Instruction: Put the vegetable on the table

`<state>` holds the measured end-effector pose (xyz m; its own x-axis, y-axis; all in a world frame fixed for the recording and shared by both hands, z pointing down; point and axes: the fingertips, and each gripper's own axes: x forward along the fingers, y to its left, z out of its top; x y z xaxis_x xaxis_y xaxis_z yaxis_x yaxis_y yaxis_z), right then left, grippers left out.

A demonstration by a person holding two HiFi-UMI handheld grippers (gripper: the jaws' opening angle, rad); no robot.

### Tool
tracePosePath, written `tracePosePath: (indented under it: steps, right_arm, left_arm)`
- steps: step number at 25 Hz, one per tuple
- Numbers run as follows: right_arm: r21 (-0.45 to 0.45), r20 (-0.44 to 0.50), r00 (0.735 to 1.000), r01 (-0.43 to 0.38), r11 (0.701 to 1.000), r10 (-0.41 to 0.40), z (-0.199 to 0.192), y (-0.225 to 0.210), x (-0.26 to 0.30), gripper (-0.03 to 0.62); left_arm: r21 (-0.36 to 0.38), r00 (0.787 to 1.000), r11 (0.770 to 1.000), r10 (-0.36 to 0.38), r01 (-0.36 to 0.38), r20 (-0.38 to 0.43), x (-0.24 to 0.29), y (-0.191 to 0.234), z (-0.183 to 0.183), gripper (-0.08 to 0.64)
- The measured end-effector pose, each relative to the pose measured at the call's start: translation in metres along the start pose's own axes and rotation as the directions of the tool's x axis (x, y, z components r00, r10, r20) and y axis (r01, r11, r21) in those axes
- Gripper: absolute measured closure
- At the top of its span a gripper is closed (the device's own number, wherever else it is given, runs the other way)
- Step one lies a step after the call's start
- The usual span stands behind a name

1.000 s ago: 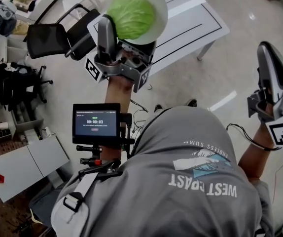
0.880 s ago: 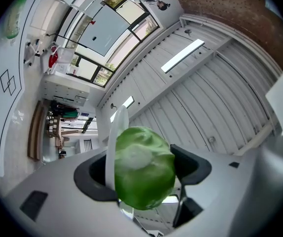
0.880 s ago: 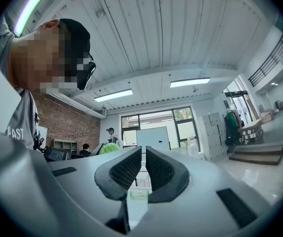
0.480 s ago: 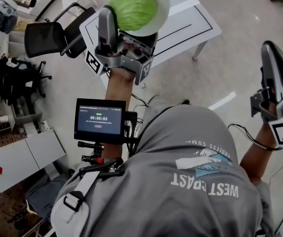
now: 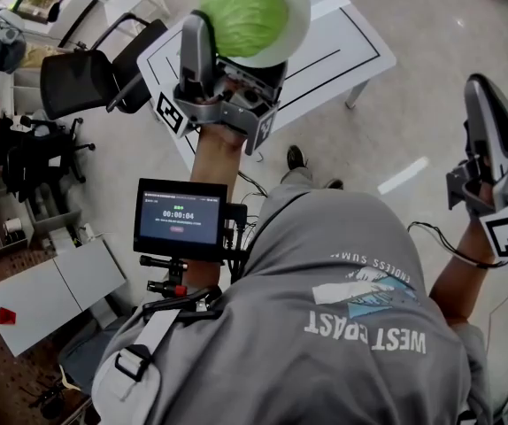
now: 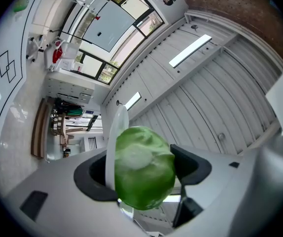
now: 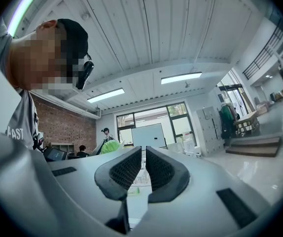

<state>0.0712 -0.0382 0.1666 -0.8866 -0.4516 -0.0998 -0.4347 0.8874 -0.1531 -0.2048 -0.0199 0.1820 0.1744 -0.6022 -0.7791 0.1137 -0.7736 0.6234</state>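
Task not done. The vegetable [image 5: 245, 11], a round green cabbage-like head, is not on the table [image 5: 347, 38] yet. It is up in the air in the left claw [image 5: 236, 42]. In the head view it shows over the table's near-left corner, but it looks well above the top and touches nothing there. The claw is tilted upward with the head at its tip.

My reading of progress: pickup done, placing all left. That means bringing the vegetable over the table, lowering it until it rests on the white top, opening the claw and backing away.

Left claw: the jaws stand wide apart and are clamped on the load. The left gripper view shows a dark pad on each side of the green head. A white dish [image 6: 113, 147] stands on edge between one pad and the vegetable, so the grip takes dish and vegetable together. Can't tell whether the dish is fixed to the head or only pinched against it.

Right claw [image 7: 143, 157]: held out to the side, well away from the table and over the floor. Its pads are drawn together to a thin slit with nothing between them — it is empty and touches nothing.
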Motion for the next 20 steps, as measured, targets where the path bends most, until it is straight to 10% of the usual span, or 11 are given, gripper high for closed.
tracePosePath:
  steps: [20]
  right_arm:
    - [-0.041, 0.031, 0.989, 0.148, 0.988, -0.147, 0.007, 0.041, -0.043, 0.581]
  left_arm:
    - [-0.081, 0.996, 0.997, 0.001, -0.008, -0.095, -0.002, 0.006, -0.016, 0.224]
